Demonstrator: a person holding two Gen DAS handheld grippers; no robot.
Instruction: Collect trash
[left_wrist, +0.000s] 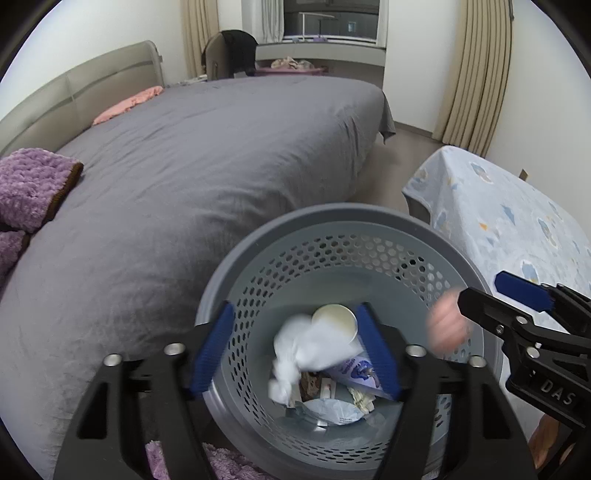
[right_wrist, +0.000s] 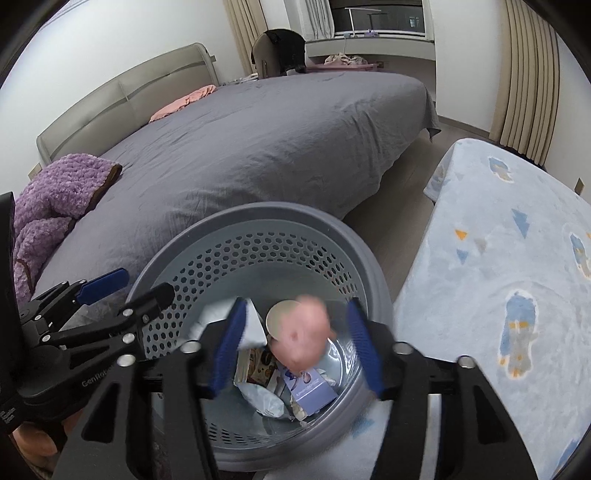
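Collection stage, near completion. Bin (left_wrist: 343, 236) below both sets of jaws, already holding wrappers and a cup (left_wrist: 334, 321). Left gripper (left_wrist: 295, 350) open, white wad (left_wrist: 306, 343) dropping between its jaws; right gripper (right_wrist: 295, 343) open, pink wad (right_wrist: 303, 332) likewise falling.

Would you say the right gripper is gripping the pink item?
No, the right gripper stands open, and the blurred pink item sits between its pads untouched, above the bin.

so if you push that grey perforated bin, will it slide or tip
The grey perforated bin looks like thin plastic holding only paper scraps, so probably light and likely to slide. It seems tall and narrow, so a push near its rim might tip it.
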